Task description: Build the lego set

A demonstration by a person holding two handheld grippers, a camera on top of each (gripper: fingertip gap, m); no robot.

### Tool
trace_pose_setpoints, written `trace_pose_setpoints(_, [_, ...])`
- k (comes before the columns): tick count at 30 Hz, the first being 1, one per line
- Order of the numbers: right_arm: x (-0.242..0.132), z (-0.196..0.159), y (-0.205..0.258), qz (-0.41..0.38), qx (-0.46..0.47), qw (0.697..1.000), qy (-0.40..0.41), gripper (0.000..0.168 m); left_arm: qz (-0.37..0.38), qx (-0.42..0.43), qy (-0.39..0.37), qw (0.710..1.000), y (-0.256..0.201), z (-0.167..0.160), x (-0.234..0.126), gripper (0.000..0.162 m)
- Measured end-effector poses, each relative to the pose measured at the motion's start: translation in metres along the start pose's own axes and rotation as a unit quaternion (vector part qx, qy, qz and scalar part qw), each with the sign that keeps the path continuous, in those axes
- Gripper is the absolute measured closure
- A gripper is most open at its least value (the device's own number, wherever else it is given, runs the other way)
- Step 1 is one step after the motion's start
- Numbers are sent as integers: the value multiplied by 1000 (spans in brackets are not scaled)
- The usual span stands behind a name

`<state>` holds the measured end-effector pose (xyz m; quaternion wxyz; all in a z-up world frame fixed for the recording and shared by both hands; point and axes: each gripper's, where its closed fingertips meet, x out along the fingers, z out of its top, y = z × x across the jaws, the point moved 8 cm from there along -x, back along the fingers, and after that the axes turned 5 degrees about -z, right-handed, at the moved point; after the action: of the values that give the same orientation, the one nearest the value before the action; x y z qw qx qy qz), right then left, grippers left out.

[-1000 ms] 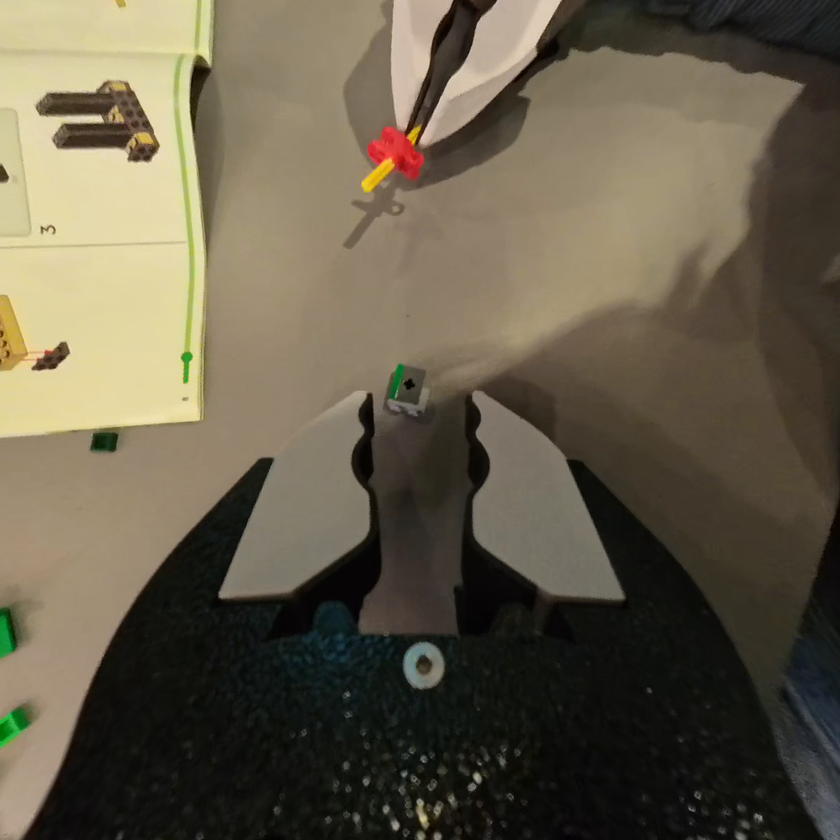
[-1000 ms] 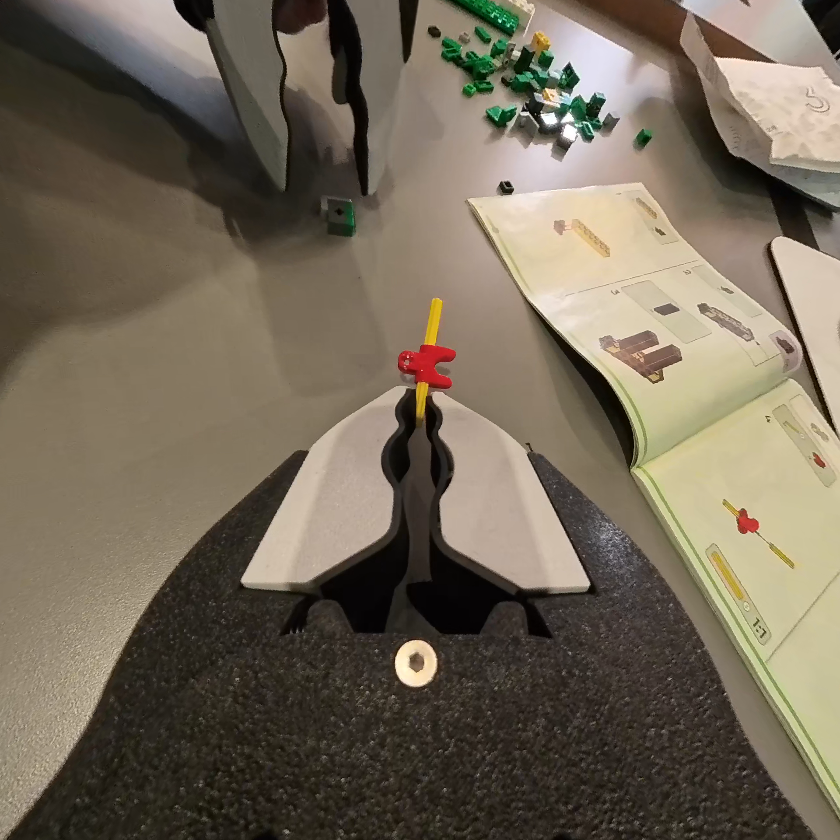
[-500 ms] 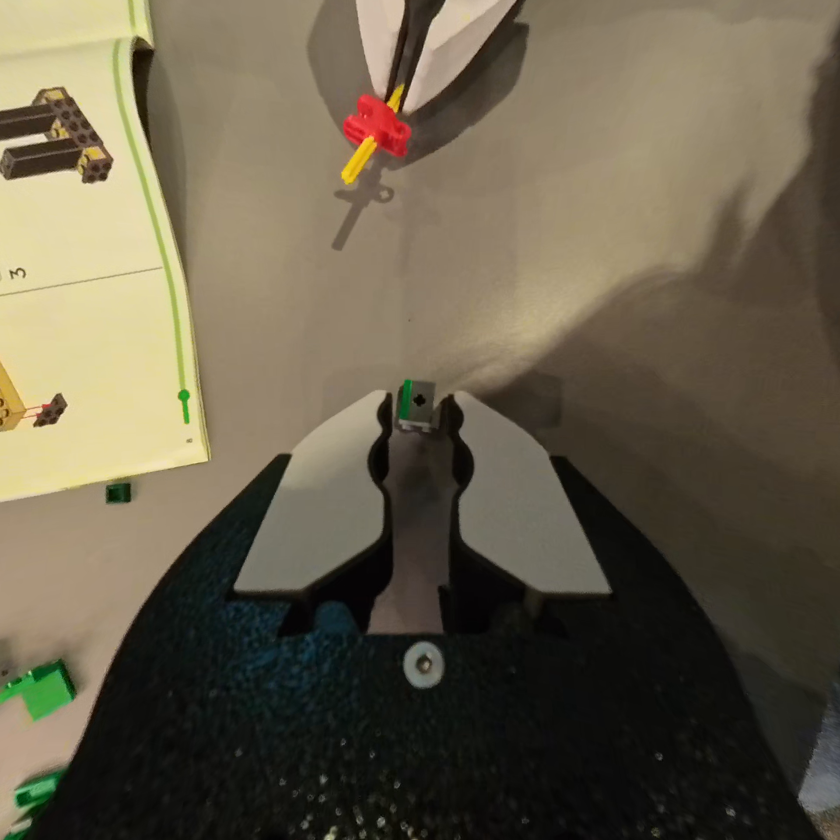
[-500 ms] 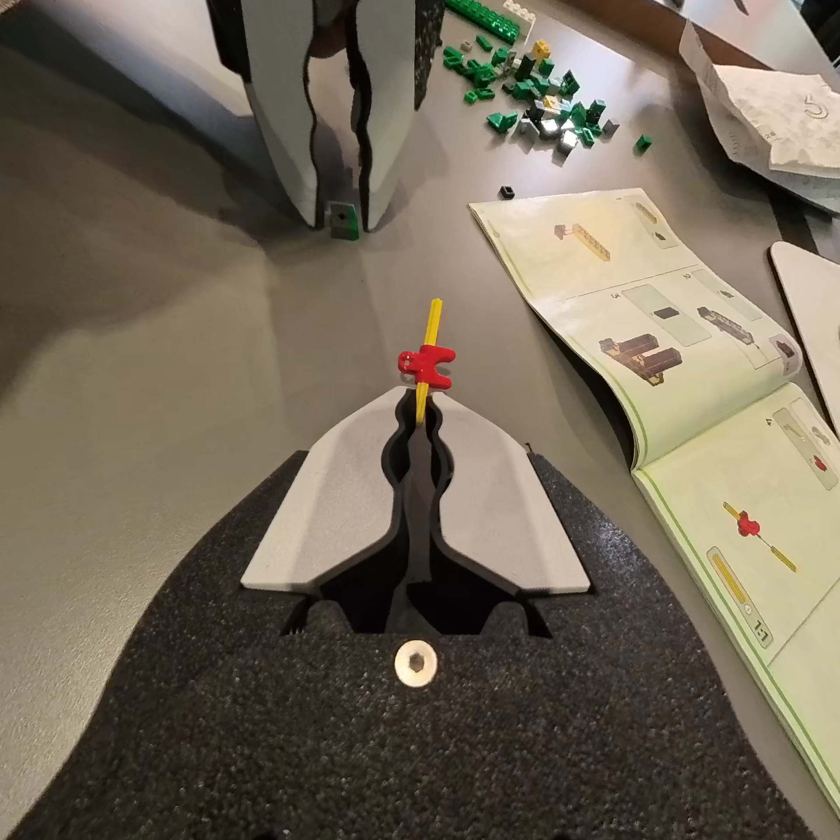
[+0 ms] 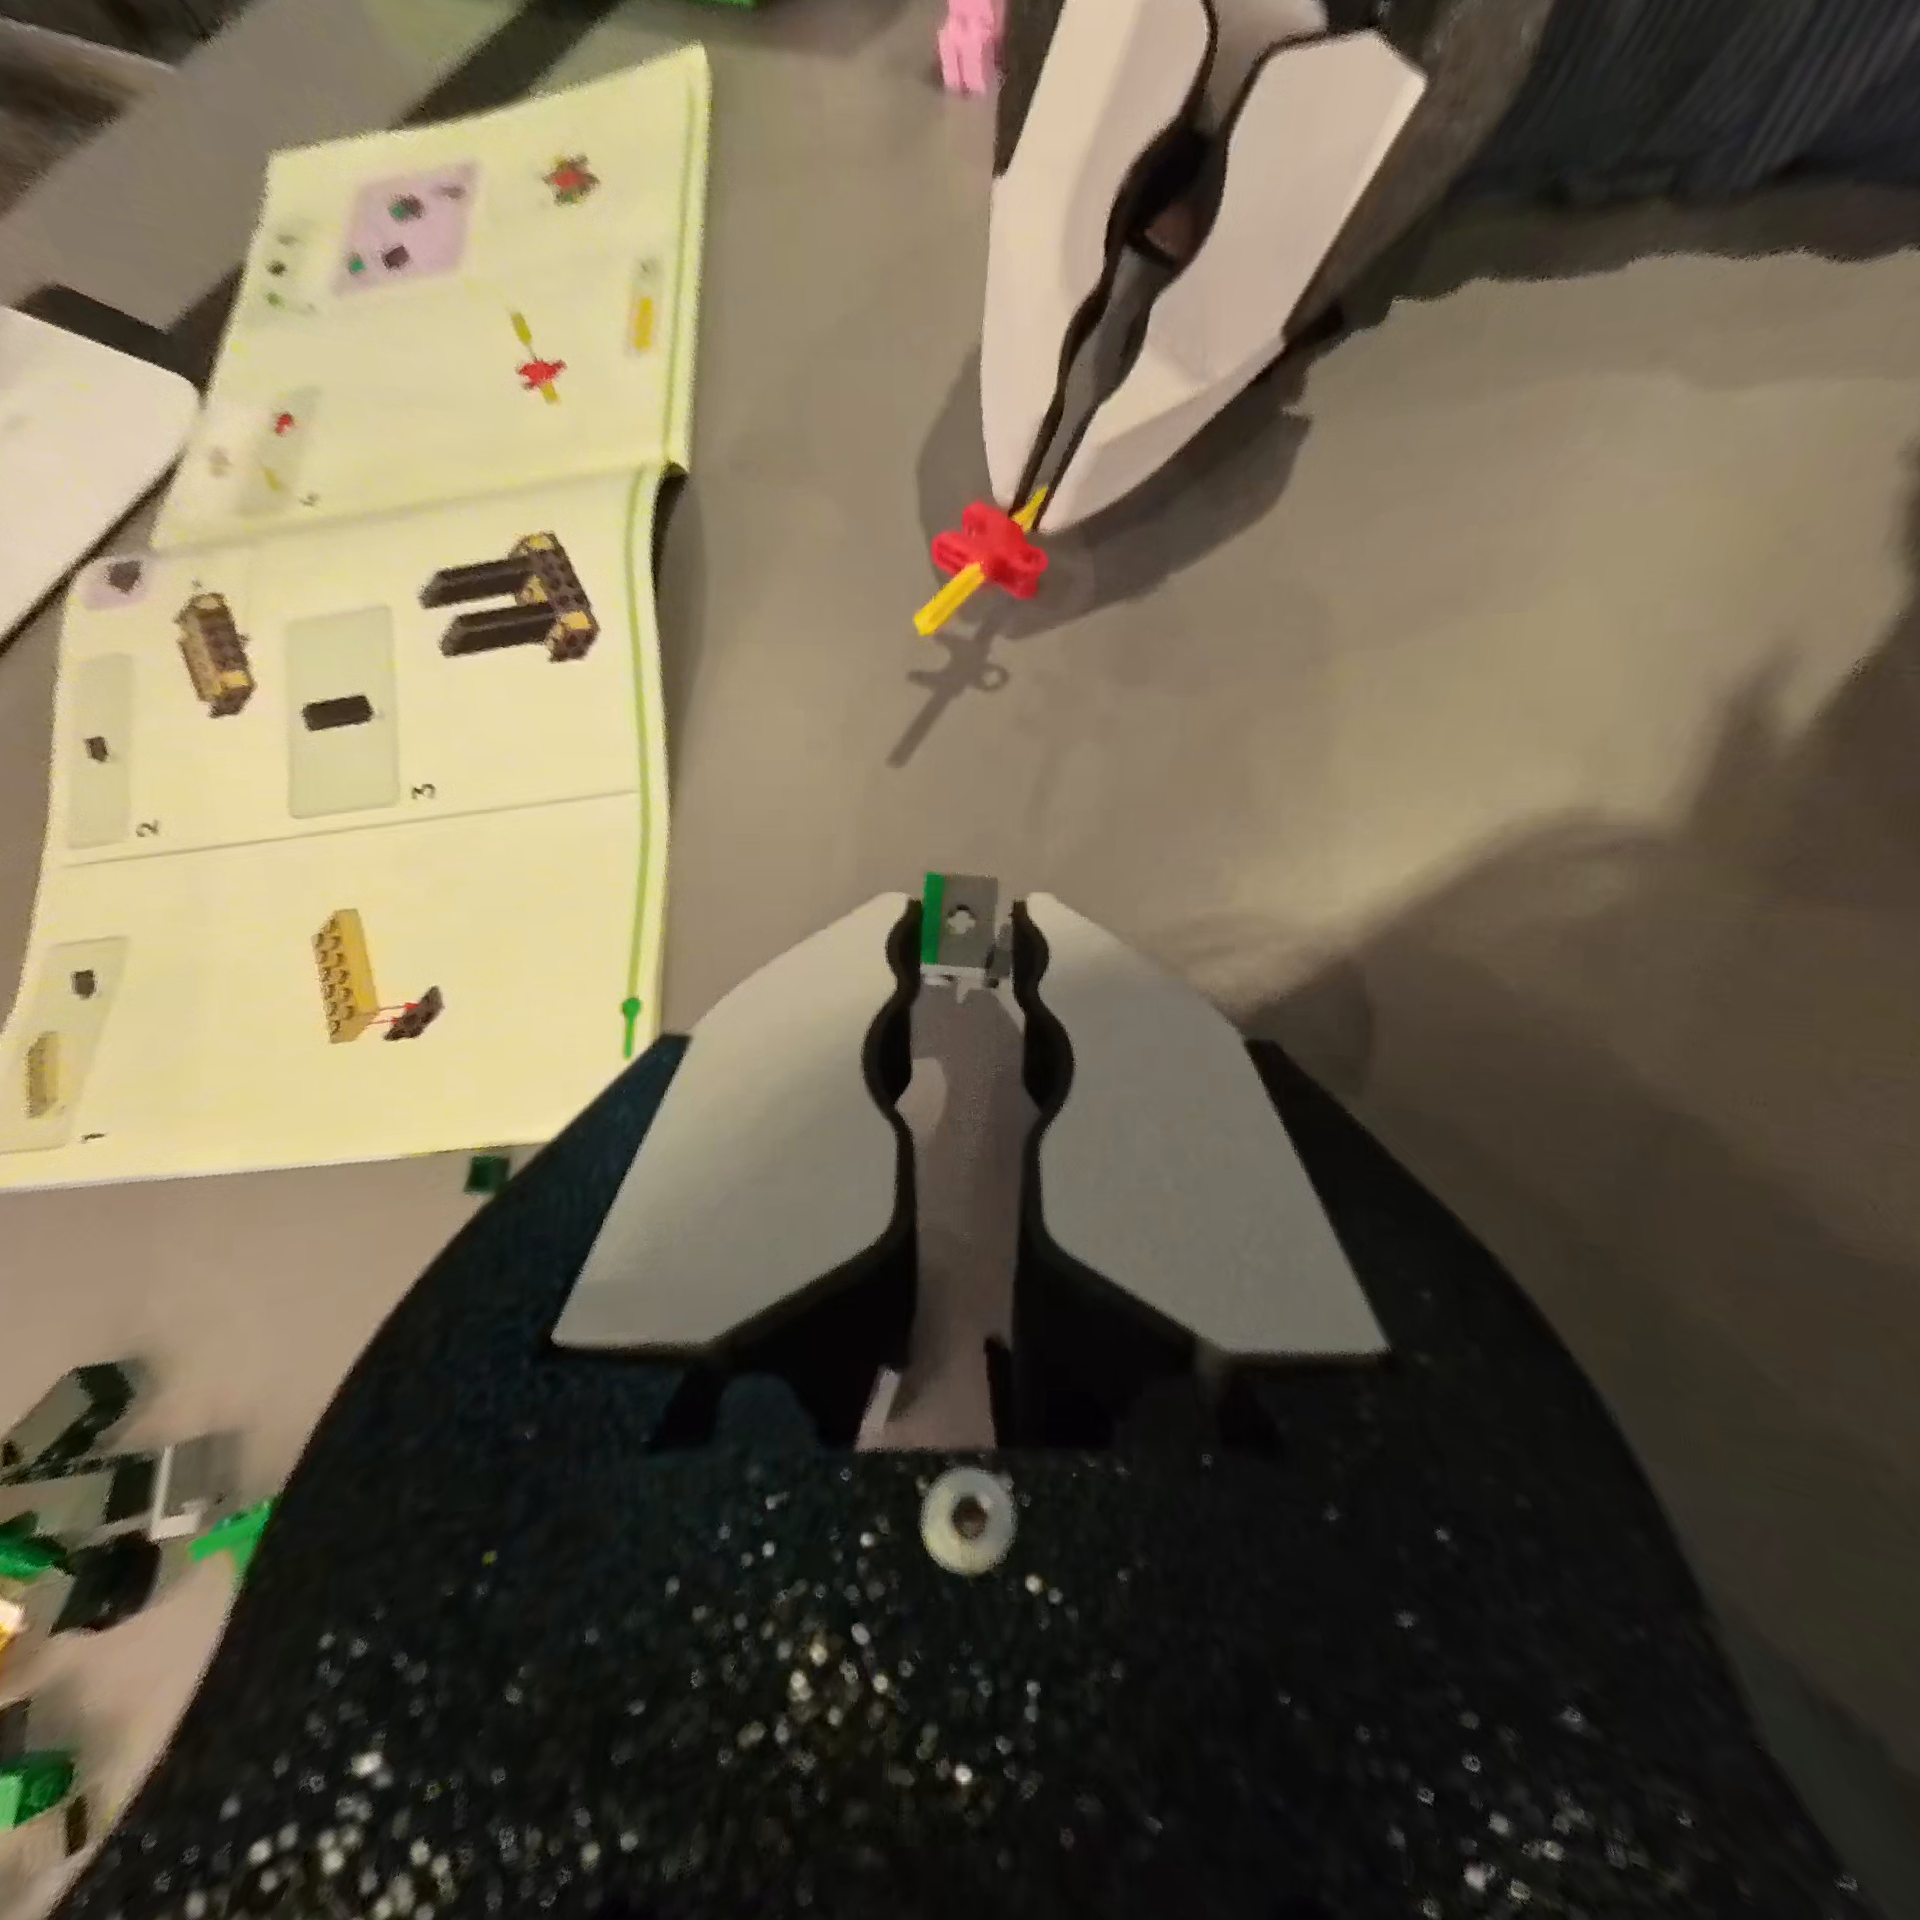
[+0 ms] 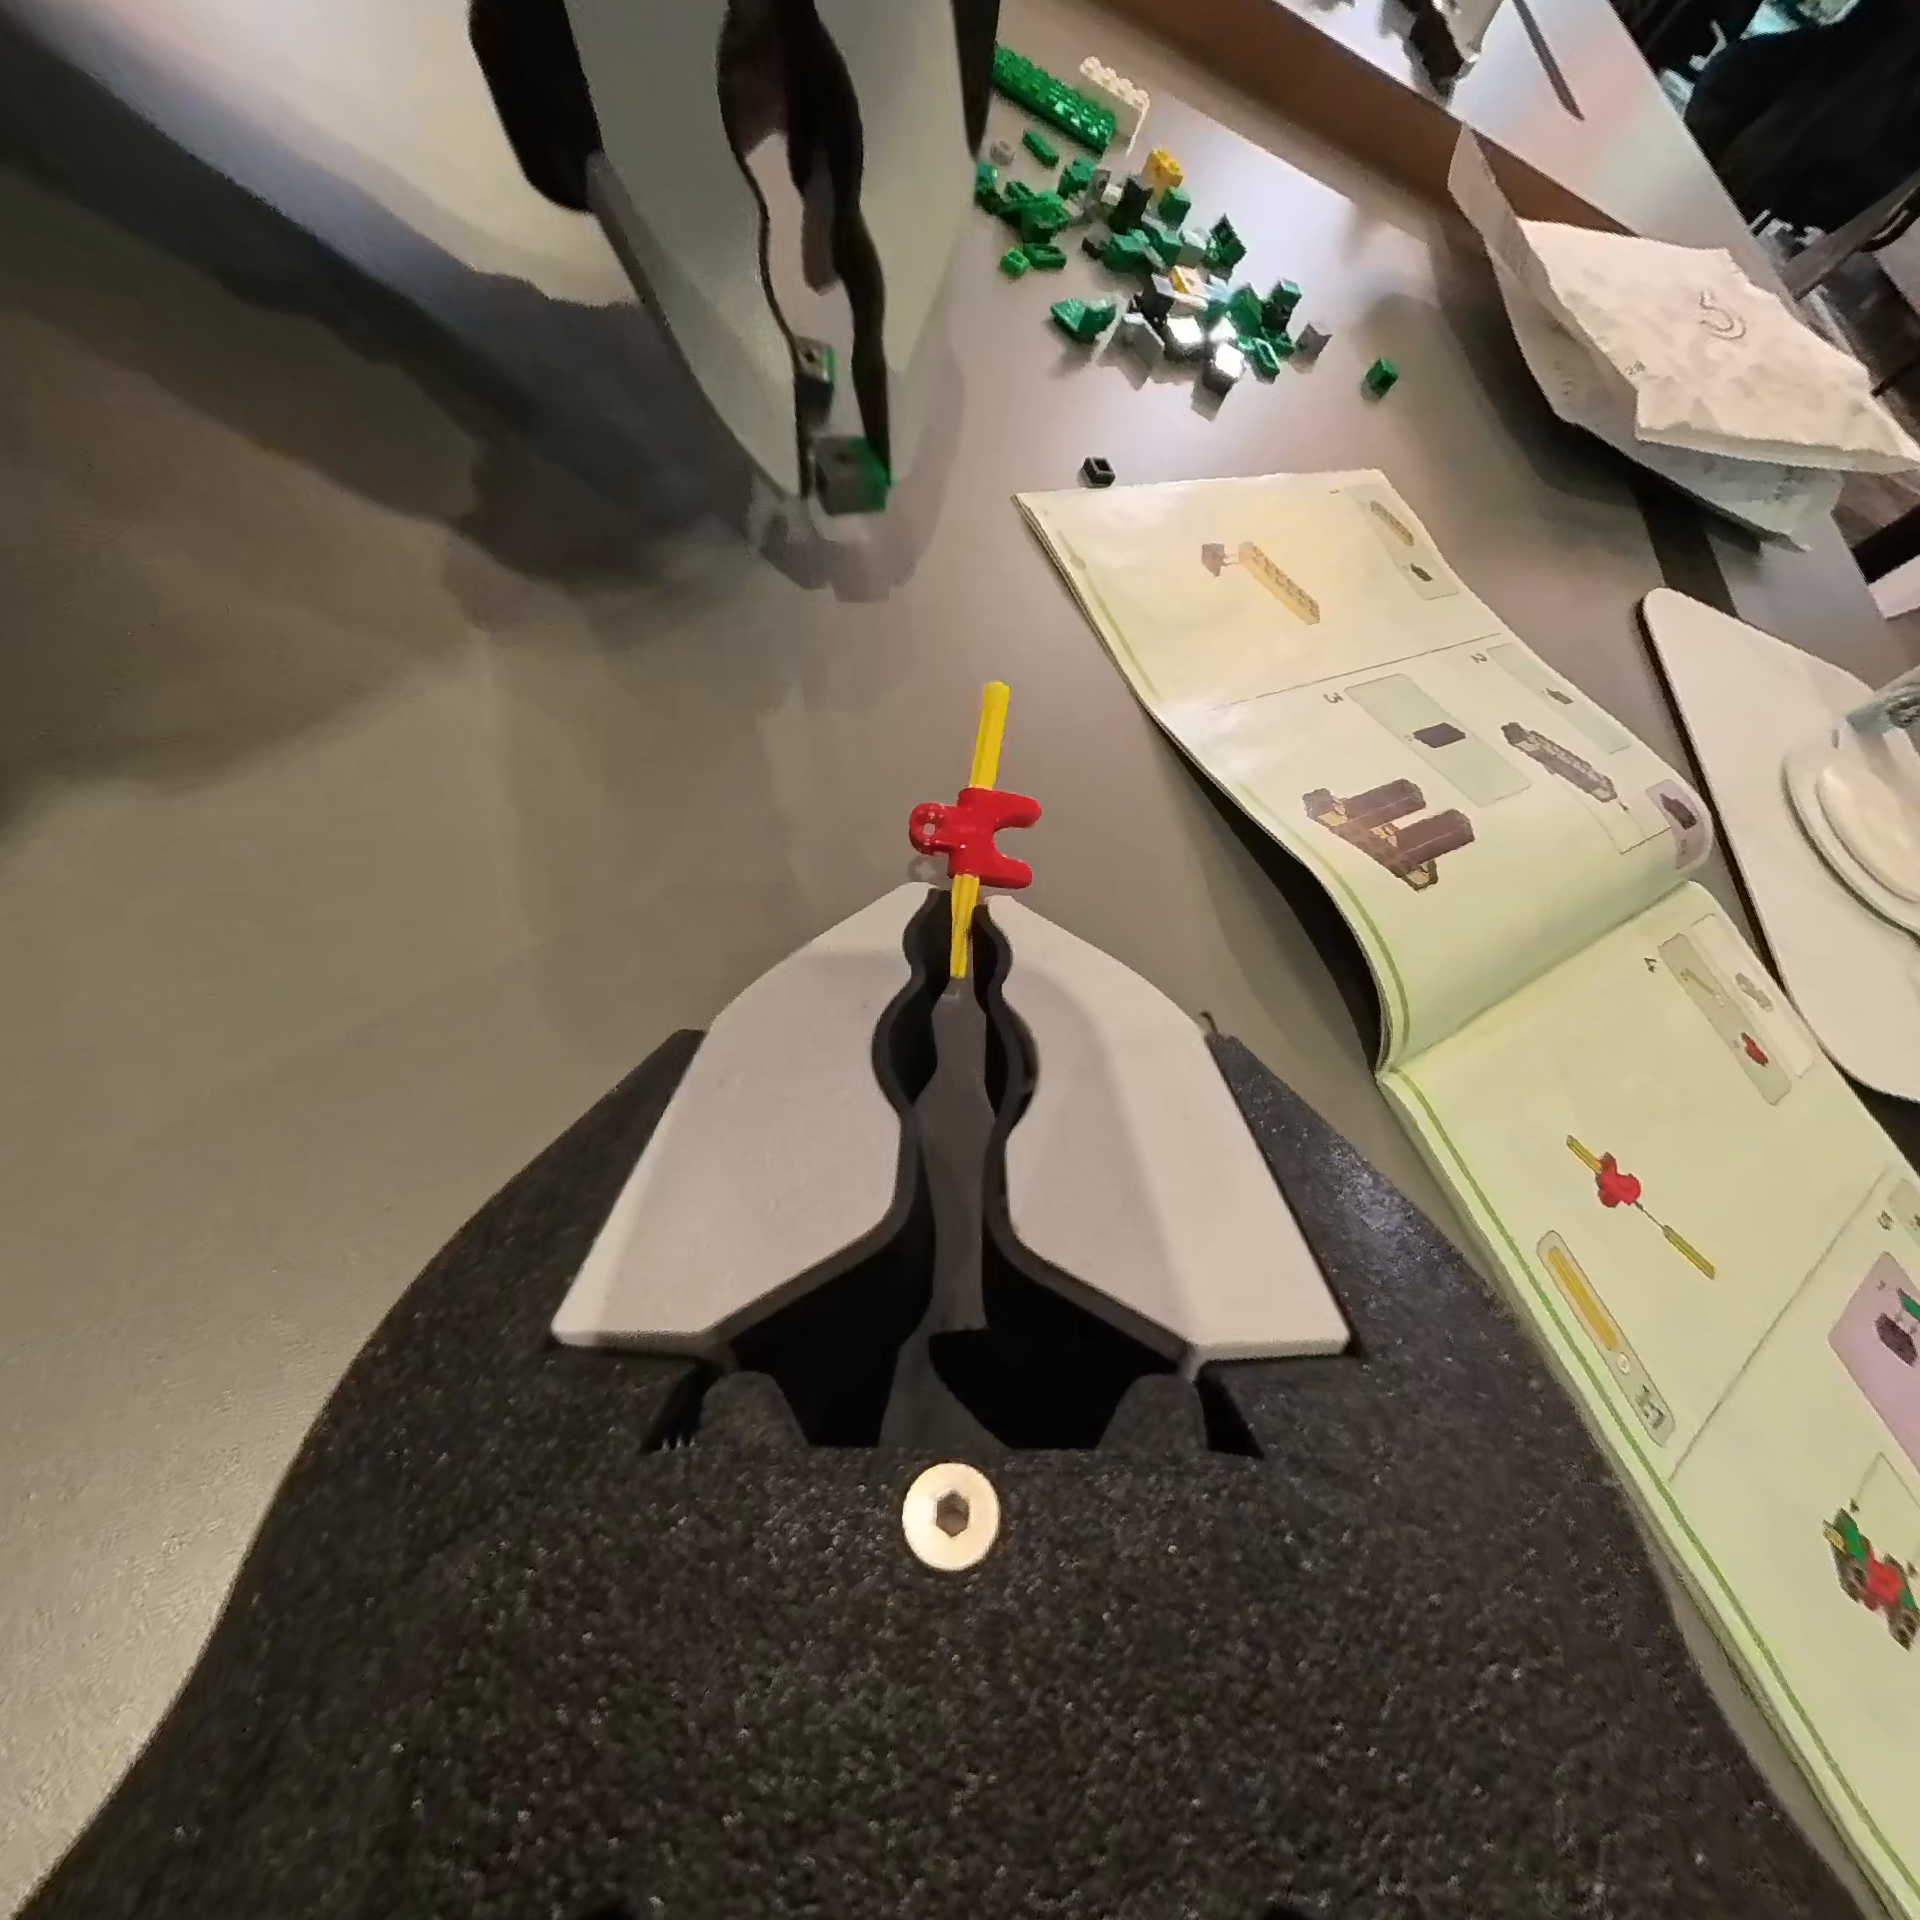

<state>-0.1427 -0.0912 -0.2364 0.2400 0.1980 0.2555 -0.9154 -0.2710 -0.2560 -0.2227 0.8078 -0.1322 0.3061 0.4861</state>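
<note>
Grey-and-green brick (image 5: 961, 923), pinched at the tips of my left claw (image 5: 964, 940) and apparently lifted just off the bench (image 5: 1455, 779); light, rigid, slick-sided, best held by its flat flanks. Yellow axle (image 6: 977, 821) carrying a red connector (image 6: 971, 836), clamped at its near end in my right claw (image 6: 961, 925). Instruction booklet (image 6: 1455, 831) lay open to the right, loose bricks (image 6: 1153, 270) beyond.

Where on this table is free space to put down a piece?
Bare grey table lies between the two grippers and away from the instruction booklet. It is crowded at the loose brick pile beyond the booklet.
</note>
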Motion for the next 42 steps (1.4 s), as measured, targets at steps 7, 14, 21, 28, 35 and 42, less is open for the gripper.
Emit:
trace_pose_setpoints(7, [-1,0,-2,10,-21,994,105,165,23,-11,-45,999,2,8,-5,146])
trace_pose_setpoints(14, [1,-4,-3,31,15,985,171,165,48,-13,-109,993,3,17,-7,146])
trace_pose_setpoints(21, [-2,-5,-6,25,16,986,163,165,73,7,-135,988,2,23,-6,146])
trace_pose_setpoints(28, [2,-6,-3,37,24,985,169,165,82,18,-152,985,0,30,-4,146])
trace_pose_setpoints(35, [-1,-4,-5,62,85,978,183,146,79,9,-167,983,0,31,-5,146])
trace_pose_setpoints(42, [-29,22,-23,44,165,978,122,155,124,55,-212,968,-2,36,-17,146])
